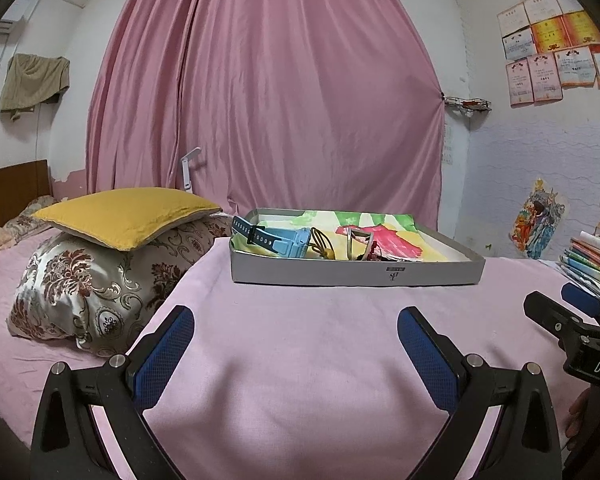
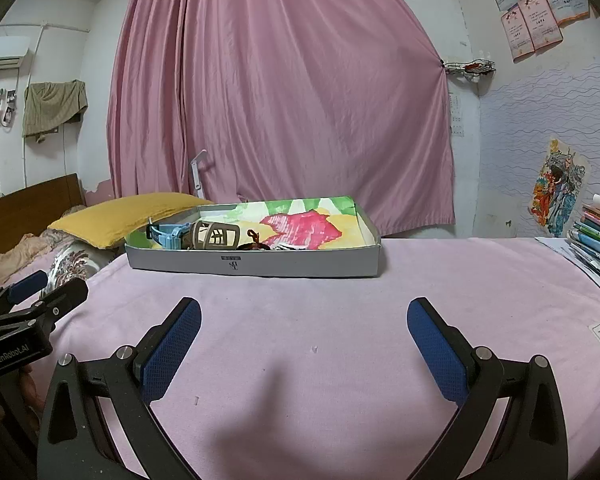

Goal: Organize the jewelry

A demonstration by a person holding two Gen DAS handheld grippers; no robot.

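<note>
Left wrist view first: the left claw [image 1: 296, 332] hangs low over the pink bedspread [image 1: 300, 360] with its blue pads spread wide and nothing between them. Ahead, well apart from the fingertips, sits a shallow grey box [image 1: 356, 274], and the jewelry is piled in its left half. The blue watch [image 1: 278, 240] drapes its strap over the left wall; it looks light, rubbery and bendy, so the strap should be the safest place to pinch. Beside it lies a thin gold-coloured piece [image 1: 322, 244] that looks slippery and easy to snag. At the right edge the right claw [image 1: 560, 312] pokes into view, also apart from the box.

Right wrist view now: the right claw [image 2: 304, 328] is spread just as wide and empty, above the bedspread. The box [image 2: 256, 266] lies ahead and slightly left, well clear of the pads. A beige strap-like piece [image 2: 216, 236] leans against the watch [image 2: 172, 236], stiff enough by the look of it to be taken by its rim. Small dark bits [image 2: 256, 245] next to it are too tiny to make out
</note>
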